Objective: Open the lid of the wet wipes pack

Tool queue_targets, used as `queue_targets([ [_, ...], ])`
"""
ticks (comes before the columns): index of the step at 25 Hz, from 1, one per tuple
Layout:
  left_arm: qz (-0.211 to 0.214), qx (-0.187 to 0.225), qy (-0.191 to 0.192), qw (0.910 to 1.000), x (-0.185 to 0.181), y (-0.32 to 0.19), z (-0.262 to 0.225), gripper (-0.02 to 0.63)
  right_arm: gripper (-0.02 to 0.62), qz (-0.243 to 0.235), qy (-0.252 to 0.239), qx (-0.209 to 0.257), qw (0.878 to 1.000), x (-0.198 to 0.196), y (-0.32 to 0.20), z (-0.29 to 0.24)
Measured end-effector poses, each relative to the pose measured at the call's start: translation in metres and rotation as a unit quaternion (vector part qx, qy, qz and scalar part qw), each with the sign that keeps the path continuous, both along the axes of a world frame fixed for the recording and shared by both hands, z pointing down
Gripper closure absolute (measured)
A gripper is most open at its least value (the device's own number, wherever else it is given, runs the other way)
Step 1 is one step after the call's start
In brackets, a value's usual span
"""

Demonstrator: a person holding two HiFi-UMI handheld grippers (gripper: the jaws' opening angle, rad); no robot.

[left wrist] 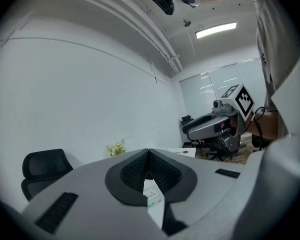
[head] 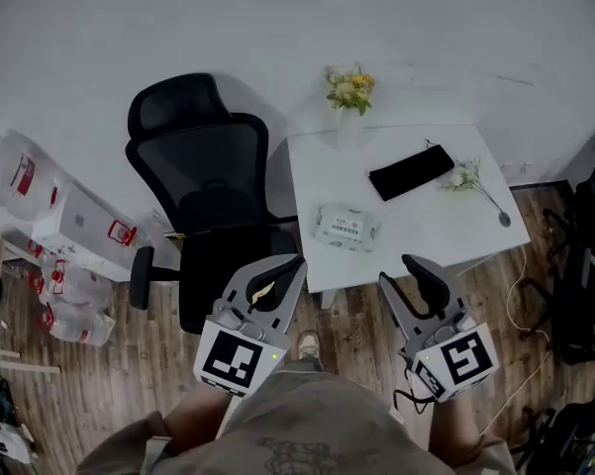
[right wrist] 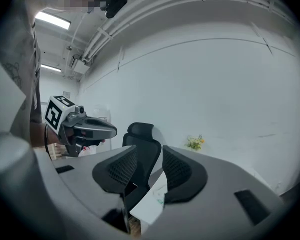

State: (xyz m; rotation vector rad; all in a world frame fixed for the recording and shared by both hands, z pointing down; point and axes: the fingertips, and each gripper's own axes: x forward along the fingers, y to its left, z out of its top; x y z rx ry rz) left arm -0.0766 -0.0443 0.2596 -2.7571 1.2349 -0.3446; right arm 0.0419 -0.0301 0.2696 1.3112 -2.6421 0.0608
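- My left tongs are pressed together and empty. My right tongs stand wide apart, gripping nothing. Both hang short of the desk's near edge.
- The wet wipes pack lies loose on the desk, near that edge. Prising it open unpinned could slide it off.

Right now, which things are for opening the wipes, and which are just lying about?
For the job: wipes pack, left gripper, right gripper, table.
Just lying about: black pouch, flowers, chair, boxes.
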Motion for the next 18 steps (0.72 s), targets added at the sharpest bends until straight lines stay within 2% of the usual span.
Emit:
queue_targets([
  [8, 0.022, -0.01, -0.02, 0.9995, -0.015, -0.054, 0.016, 0.589, 0.426, 0.018, 0.033, -0.003, 0.999, -0.016, -0.055, 0.006],
  [18, 0.008, -0.026, -0.03, 0.9992, -0.014, -0.082, 0.025, 0.589, 0.426, 0.011, 0.047, -0.029, 0.998, -0.012, -0.088, 0.027],
])
